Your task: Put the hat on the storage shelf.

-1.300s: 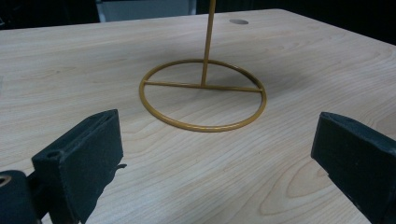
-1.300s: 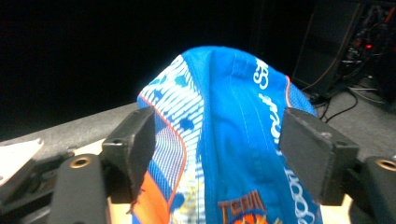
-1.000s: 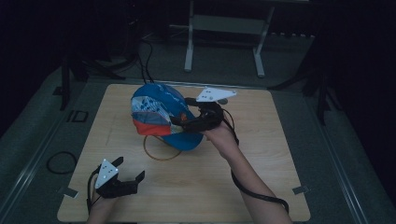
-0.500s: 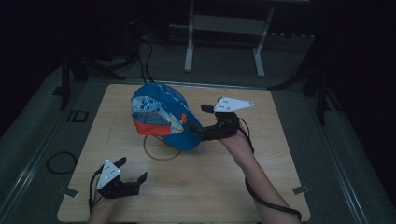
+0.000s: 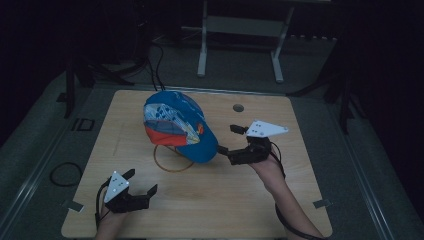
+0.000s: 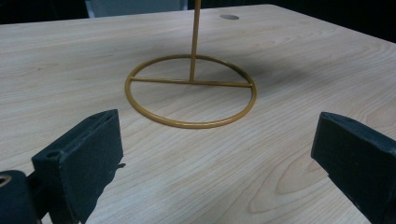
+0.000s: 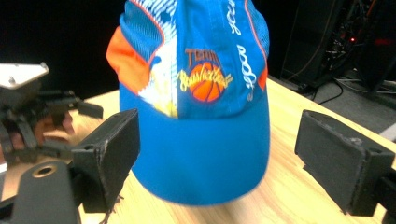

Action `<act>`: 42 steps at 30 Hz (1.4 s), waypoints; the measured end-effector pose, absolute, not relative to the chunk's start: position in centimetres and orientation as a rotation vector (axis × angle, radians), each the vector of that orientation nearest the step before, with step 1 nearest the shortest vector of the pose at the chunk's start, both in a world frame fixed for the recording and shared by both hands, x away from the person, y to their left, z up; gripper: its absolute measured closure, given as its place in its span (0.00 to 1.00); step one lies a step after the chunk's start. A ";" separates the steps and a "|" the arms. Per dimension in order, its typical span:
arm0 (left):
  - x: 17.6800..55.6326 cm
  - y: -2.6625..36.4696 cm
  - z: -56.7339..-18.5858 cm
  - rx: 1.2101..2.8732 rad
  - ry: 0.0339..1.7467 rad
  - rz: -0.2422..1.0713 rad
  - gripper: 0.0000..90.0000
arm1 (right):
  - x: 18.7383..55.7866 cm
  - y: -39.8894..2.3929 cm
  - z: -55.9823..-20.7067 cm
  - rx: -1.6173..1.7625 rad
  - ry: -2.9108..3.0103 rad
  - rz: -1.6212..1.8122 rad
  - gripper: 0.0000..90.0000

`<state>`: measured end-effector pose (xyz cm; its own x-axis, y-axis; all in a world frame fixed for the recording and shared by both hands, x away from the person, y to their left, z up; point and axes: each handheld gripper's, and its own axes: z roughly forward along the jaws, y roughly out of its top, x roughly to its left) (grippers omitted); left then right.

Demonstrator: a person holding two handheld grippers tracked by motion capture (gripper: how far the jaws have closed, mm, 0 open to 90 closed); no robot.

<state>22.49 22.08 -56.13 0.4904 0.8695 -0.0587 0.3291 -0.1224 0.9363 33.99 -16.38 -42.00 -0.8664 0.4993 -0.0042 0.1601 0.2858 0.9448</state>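
A blue cap with orange panels and a basketball logo hangs on a gold wire stand, whose ring base lies on the wooden table. My right gripper is open just right of the brim, apart from it. In the right gripper view the cap faces me with its brim between the open jaws of the right gripper, a little beyond them. My left gripper is open near the front left. In the left gripper view the left gripper points at the ring base and its upright rod.
A round hole sits in the table behind the cap. The other hand's gripper appears left of the cap in the right gripper view. A metal frame and cables lie on the dark floor beyond the table.
My right gripper has drawn back to the right, from over the cap's brim to just clear of it. The cap stays on the stand. The left gripper has hardly moved.
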 end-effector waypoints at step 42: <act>22.6 21.9 -56.3 1.700 1.037 0.638 0.03 | 32.3 -25.2 -55.4 0.779 2.352 1.478 0.16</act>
<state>22.57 21.90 -56.27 0.4924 0.8683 -0.0595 0.3391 -0.1284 0.9319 32.32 -25.17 -55.39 -0.8239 0.5629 0.0659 0.3035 0.3400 0.8901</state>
